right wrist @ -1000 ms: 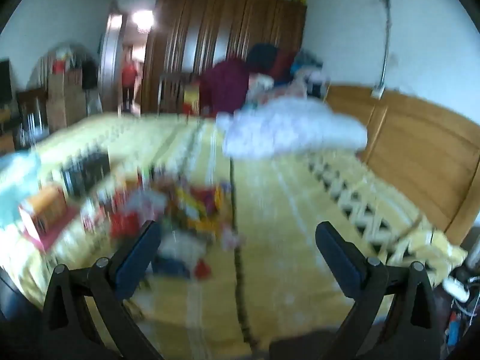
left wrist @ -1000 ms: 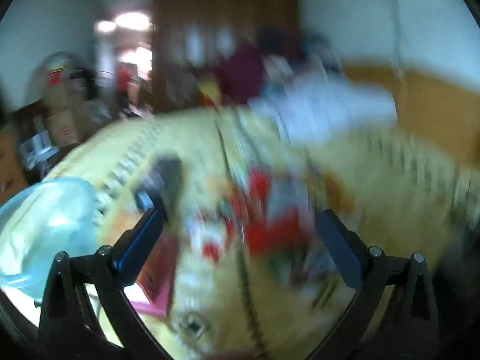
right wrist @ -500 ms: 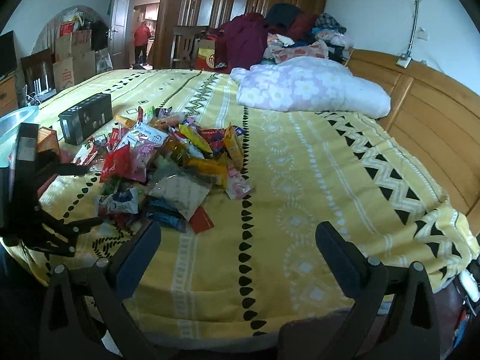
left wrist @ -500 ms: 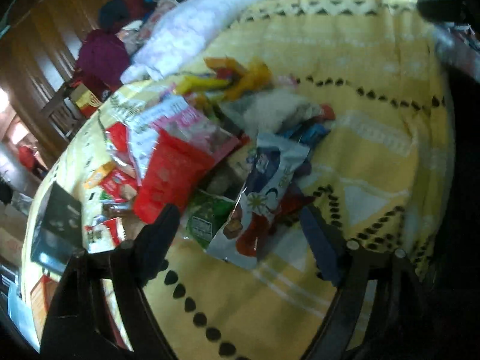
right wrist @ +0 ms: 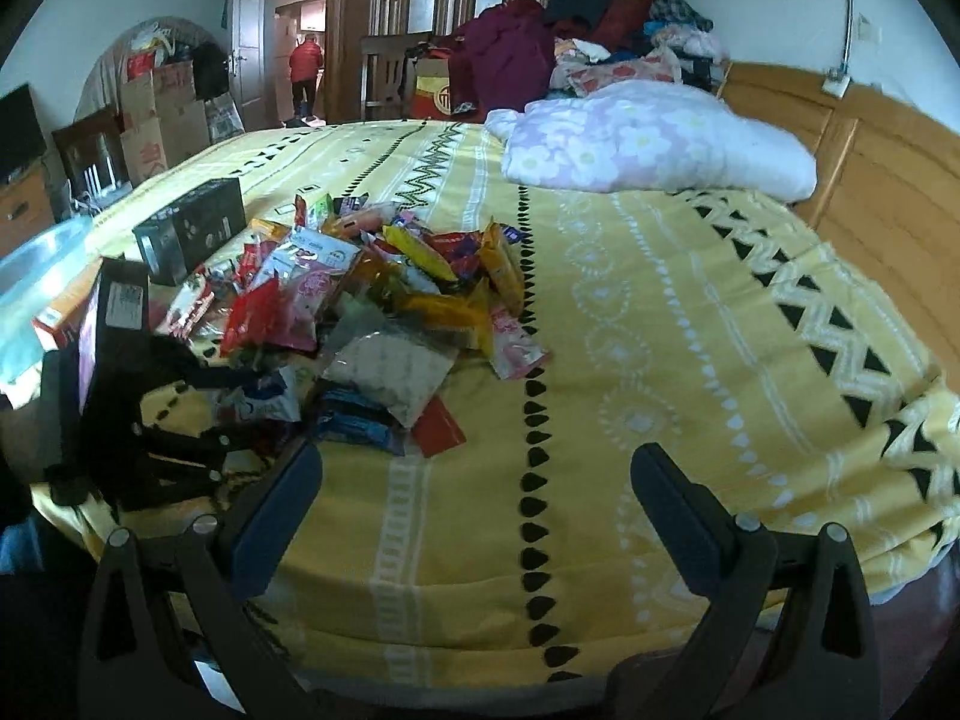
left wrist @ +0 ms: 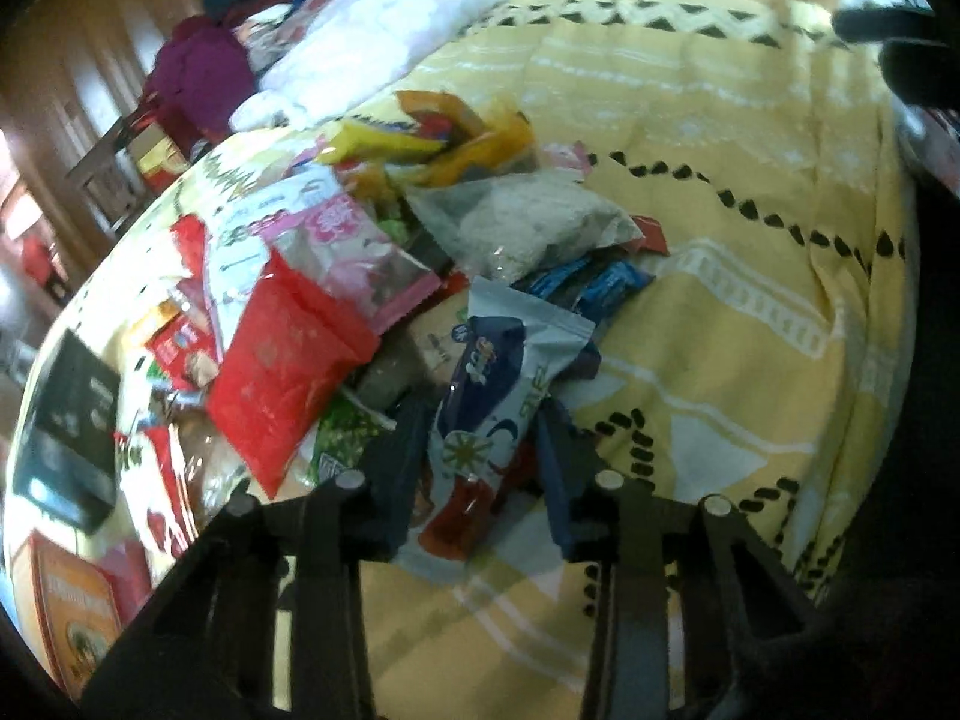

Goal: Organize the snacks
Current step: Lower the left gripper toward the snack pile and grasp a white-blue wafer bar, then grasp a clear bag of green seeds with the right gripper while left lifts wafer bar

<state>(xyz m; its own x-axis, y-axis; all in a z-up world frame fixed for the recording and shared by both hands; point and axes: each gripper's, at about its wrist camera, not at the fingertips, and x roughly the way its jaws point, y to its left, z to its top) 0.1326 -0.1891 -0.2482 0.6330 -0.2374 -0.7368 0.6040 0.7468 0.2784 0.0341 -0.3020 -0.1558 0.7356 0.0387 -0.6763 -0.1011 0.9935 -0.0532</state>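
On the yellow bedspread [right wrist: 660, 360], one snack heap [right wrist: 390, 300] (packets uncountable), two grippers: left [left wrist: 480, 468] jaws astride a pale-blue packet [left wrist: 498, 396], right [right wrist: 474, 510] jaws open, empty.

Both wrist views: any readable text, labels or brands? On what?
No text can be quoted; all of it is blurred or too small.
blue-white snack packet: print blurred.
cardboard boxes: red characters, too small.
red box: round gold emblem, illegible.
black box: label too small.
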